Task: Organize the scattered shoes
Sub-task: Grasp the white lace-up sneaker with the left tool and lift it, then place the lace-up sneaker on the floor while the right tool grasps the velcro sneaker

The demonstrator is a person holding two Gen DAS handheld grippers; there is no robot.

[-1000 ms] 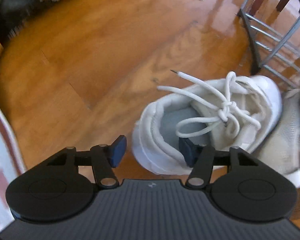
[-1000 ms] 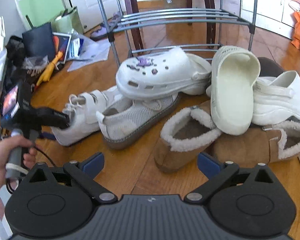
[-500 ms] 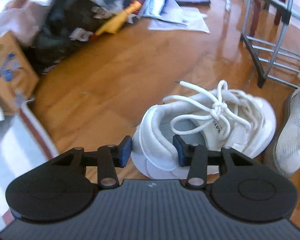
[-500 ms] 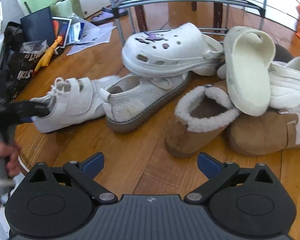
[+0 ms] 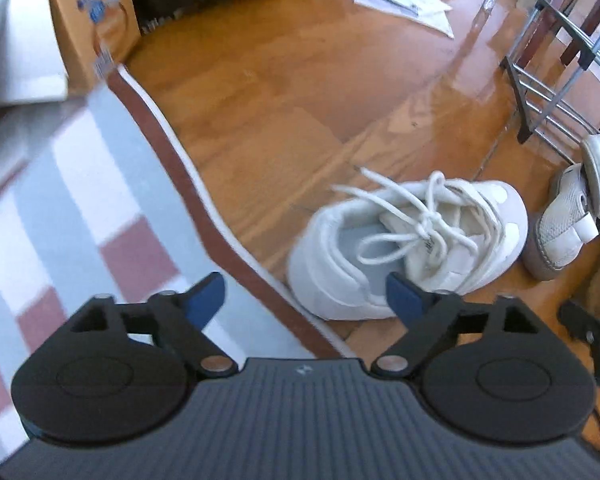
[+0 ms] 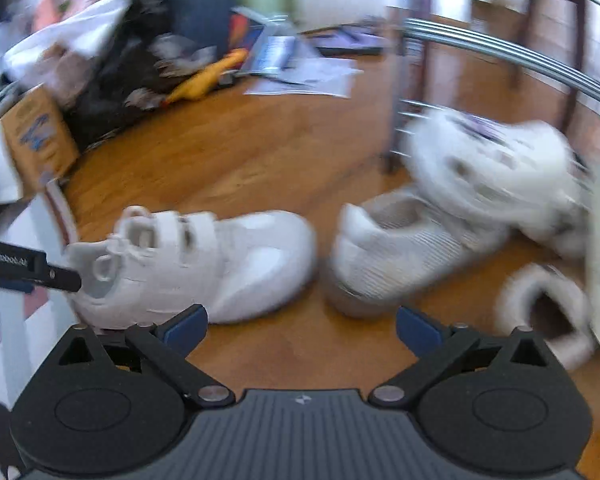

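A white lace-up sneaker (image 5: 416,248) lies on the wood floor beside the rug's edge, toe pointing away. My left gripper (image 5: 306,298) is at its heel with the jaws opening wide. The heel collar sits between the fingers but neither pad presses on it. In the right wrist view the same sneaker (image 6: 204,260) lies at the lower left, with one black finger of the left gripper (image 6: 56,274) at its heel. My right gripper (image 6: 300,326) stands open over bare floor just in front of the sneaker's toe, with nothing between its fingers.
A grey mesh slip-on (image 6: 400,248), a white clog (image 6: 492,160) and a fleece-lined slipper (image 6: 548,312) are heaped to the right. The metal shoe rack (image 5: 556,56) stands behind them. A checked rug (image 5: 80,200), a cardboard box (image 5: 92,20) and clutter lie to the left.
The left gripper, shut on the sneaker's heel half a second ago, has let go and spread wide after dragging it toward the rug. The right gripper swung left toward the sneaker.
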